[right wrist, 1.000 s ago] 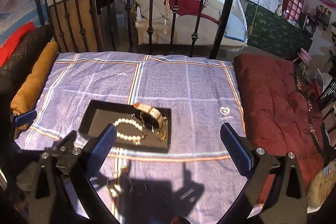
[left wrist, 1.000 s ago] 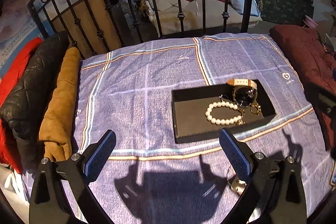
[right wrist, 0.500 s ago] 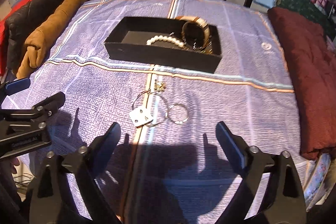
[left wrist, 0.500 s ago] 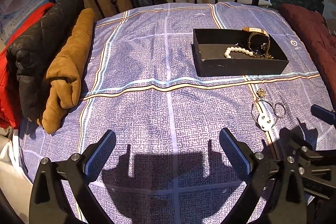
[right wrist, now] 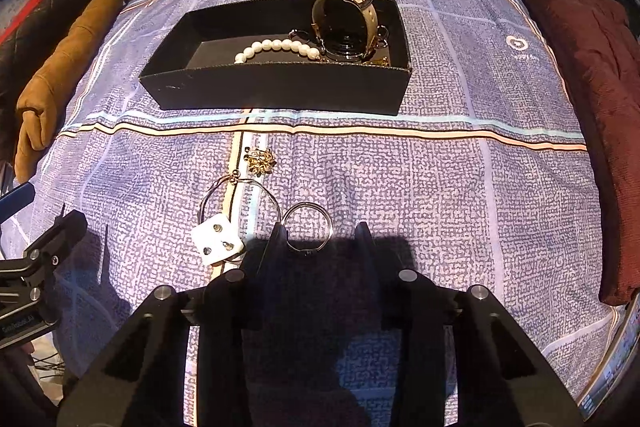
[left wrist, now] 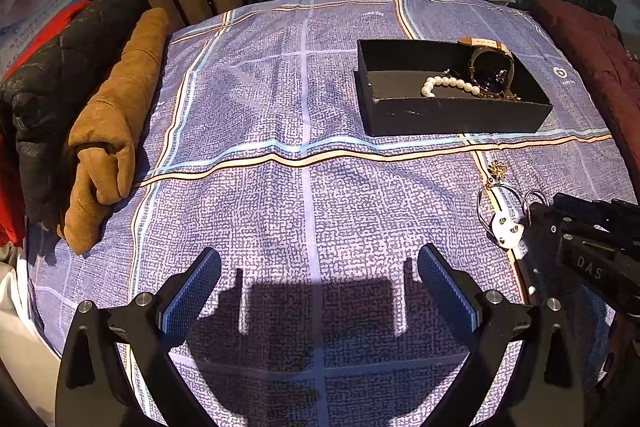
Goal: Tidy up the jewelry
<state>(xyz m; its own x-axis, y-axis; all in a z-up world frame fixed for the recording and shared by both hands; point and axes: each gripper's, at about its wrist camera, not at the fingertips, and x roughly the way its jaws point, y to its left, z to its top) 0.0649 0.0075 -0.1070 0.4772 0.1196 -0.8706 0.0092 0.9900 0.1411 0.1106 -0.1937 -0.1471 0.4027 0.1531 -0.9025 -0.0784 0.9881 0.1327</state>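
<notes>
Between the right gripper's (right wrist: 320,239) fingertips lies a ring (right wrist: 307,230) on the bedspread (right wrist: 440,187). Just left of the jaws sits an earring card (right wrist: 216,241), a brooch (right wrist: 260,161) ahead of it. Farther ahead, a tray (right wrist: 276,91) holds a pearl bracelet (right wrist: 276,49) and, to its right, a watch (right wrist: 346,23).

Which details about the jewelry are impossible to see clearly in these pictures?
- Ring, right wrist view: near edge in the right gripper shadow; contact unclear.
- Studs on the earring card: too small.
- Gold pieces behind the watch: hidden by the box wall.
- Left wrist view: ring hidden by the right gripper.
</notes>
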